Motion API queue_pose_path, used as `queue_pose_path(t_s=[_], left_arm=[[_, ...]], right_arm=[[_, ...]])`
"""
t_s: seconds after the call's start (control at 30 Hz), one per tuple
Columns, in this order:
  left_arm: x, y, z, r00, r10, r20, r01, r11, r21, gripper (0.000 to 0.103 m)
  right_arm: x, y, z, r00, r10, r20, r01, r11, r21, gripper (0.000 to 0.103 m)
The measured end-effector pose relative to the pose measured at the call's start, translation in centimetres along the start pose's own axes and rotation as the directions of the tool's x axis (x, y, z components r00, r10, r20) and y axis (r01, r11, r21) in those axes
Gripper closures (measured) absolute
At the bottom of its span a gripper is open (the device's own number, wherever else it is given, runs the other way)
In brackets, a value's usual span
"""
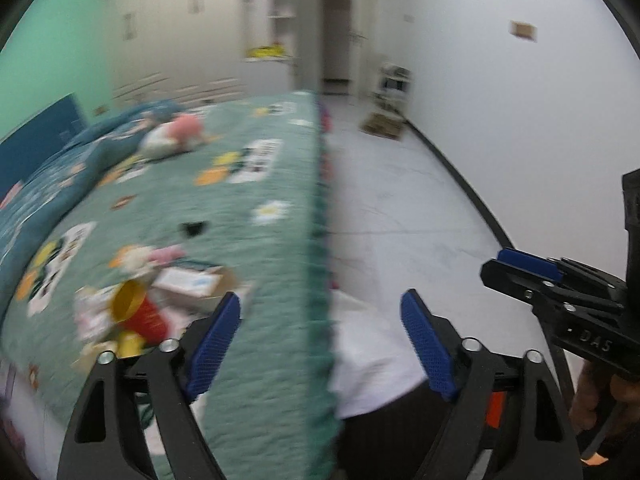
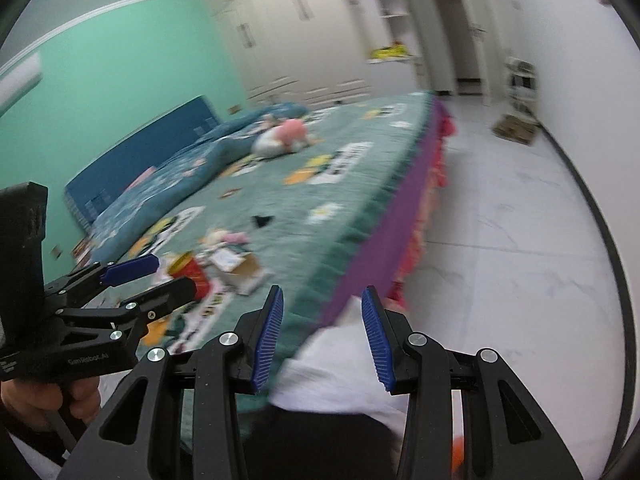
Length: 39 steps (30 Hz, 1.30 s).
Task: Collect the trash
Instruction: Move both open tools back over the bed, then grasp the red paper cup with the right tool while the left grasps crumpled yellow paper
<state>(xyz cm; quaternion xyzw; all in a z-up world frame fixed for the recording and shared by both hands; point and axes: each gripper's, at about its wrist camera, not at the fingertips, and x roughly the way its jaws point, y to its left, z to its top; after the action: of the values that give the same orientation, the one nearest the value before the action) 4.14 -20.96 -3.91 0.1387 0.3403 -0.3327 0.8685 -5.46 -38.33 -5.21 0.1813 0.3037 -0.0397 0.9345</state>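
A pile of trash lies on the green bedspread (image 1: 256,264): a red cup with a yellow rim (image 1: 138,312), an opened cardboard box (image 1: 192,282), crumpled paper and wrappers. The pile also shows in the right wrist view, with the red cup (image 2: 192,270) and the box (image 2: 240,266). My left gripper (image 1: 320,340) is open and empty, held over the bed's edge, to the right of the pile. My right gripper (image 2: 322,332) is open and empty, above the bed's edge and a white cloth. Both views are motion-blurred.
A small black scrap (image 1: 194,229) lies further up the bed. A pink and white plush toy (image 1: 176,136) and a blue duvet lie near the blue headboard (image 2: 140,160). White floor (image 1: 400,200) runs right of the bed, with a cardboard box (image 1: 382,124) by the wall.
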Motion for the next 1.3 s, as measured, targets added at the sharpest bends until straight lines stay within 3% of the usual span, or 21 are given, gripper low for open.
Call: queue_pose_path(t_s=[0.23,0.57,1.17,1.3], left_arm=[[-2.4,6.5,-0.9,0.988,0.15,0.034,-0.144,0.979,-0.142,0.017],[-4.6,15.6,-3.7,0.965,0.264,-0.001,-0.252,0.919,-0.304,0.017],[-2.5,22.6,-7.1,0.954,0.271,-0.125,-0.298,0.855,-0.425,0.017],[-1.6,23.3,-7.4,0.954,0.261,-0.145,-0.298,0.85,-0.434,0.017]], right_arm=[[4.2,7.5,2.5,0.991,0.133,-0.033,-0.136,0.983,-0.123,0.061],[9.4,15.6,3.5,0.963,0.246,-0.111,-0.265,0.938,-0.222,0.061],[17.2,21.5,2.9,0.929,0.268,-0.257,-0.335,0.902,-0.271,0.061],[19.4,22.2,2.6,0.93,0.248,-0.27,-0.324,0.901,-0.288,0.047]])
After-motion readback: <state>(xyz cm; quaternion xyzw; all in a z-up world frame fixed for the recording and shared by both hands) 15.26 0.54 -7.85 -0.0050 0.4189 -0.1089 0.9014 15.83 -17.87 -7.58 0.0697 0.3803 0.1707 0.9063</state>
